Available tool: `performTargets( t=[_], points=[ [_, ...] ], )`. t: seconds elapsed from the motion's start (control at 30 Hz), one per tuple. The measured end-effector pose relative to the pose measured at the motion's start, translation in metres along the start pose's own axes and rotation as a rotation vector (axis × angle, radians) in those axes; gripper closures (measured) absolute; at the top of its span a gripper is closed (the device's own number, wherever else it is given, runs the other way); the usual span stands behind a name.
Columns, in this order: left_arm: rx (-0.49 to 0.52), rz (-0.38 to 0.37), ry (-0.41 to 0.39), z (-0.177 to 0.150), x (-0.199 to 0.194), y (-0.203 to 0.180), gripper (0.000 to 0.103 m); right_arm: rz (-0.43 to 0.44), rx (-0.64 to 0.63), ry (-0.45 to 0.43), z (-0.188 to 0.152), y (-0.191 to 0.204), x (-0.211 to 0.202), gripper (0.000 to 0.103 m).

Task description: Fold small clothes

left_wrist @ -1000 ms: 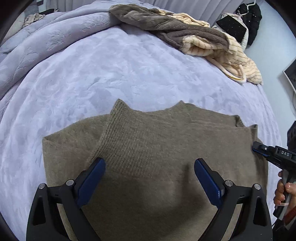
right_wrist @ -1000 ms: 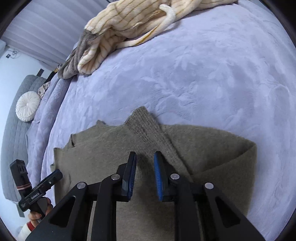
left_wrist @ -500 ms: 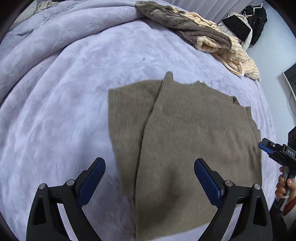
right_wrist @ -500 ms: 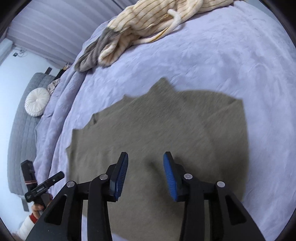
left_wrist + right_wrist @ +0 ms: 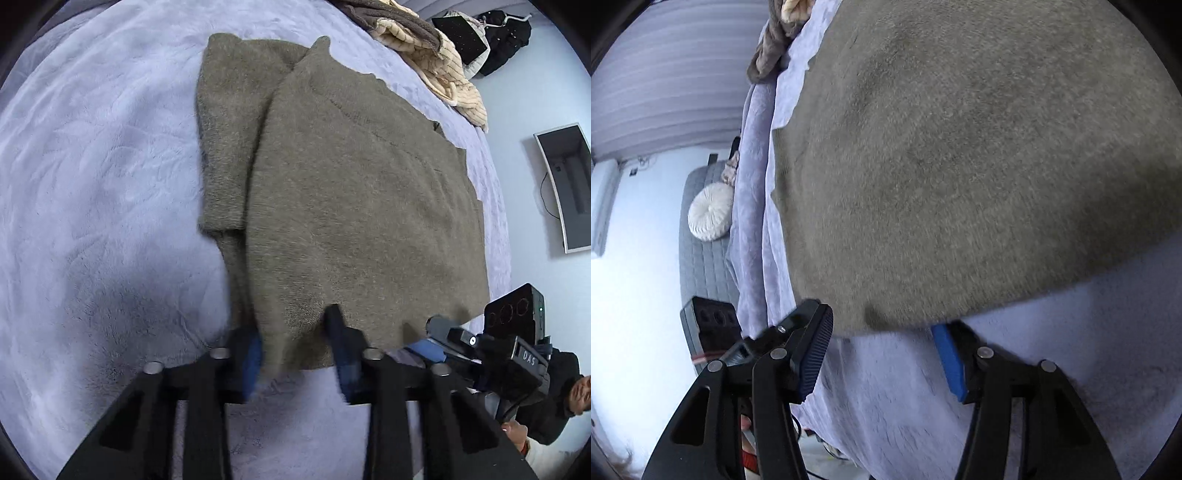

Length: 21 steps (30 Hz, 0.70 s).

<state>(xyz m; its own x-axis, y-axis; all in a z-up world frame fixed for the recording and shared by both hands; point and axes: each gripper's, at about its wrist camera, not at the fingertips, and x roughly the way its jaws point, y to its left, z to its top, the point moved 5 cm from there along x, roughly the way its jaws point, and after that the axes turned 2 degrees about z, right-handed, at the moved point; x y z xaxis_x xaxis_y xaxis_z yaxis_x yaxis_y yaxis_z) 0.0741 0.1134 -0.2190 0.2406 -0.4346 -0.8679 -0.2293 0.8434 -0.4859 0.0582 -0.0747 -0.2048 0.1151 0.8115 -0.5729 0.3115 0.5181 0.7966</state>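
An olive knit sweater (image 5: 354,192) lies flat on the lavender bed (image 5: 92,184), one sleeve folded in along its left side. My left gripper (image 5: 295,343) is at the sweater's near hem, its jaws partly closed with a fold of the hem between the blue pads; the frame is blurred there. My right gripper (image 5: 882,350) is open at the near edge of the sweater (image 5: 979,147), which lies over the right pad (image 5: 947,354). It also shows in the left wrist view (image 5: 432,339), low at the right of the hem.
A heap of beige striped and brown clothes (image 5: 424,48) lies at the far end of the bed. A wall screen (image 5: 565,184) and black garments (image 5: 498,40) are at the right. A grey sofa with a round white cushion (image 5: 709,210) stands beyond the bed's edge.
Both grippers have pulled back to the sweater's near hem and come down low. The left jaws have narrowed from wide open onto the hem. The right jaws have opened wider.
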Motion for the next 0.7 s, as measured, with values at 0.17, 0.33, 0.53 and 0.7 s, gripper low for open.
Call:
performTargets(
  t=[0.17, 0.33, 0.53, 0.7],
  points=[
    [0.054, -0.016, -0.059, -0.002, -0.028, -0.006, 0.097, 0.017, -0.065, 0.005, 0.013, 0.024, -0.001, 0.095],
    [0.152, 0.040, -0.029, -0.025, -0.022, -0.010, 0.097, -0.084, -0.172, 0.055, -0.001, 0.022, -0.014, 0.095],
    [0.037, 0.059, -0.052, -0.031, -0.021, 0.018, 0.096, -0.156, -0.157, 0.088, -0.009, -0.008, -0.002, 0.092],
    [0.000, 0.167, -0.071, -0.029, -0.044, 0.035, 0.096, -0.213, -0.235, 0.148, -0.020, 0.000, -0.027, 0.090]
  ],
)
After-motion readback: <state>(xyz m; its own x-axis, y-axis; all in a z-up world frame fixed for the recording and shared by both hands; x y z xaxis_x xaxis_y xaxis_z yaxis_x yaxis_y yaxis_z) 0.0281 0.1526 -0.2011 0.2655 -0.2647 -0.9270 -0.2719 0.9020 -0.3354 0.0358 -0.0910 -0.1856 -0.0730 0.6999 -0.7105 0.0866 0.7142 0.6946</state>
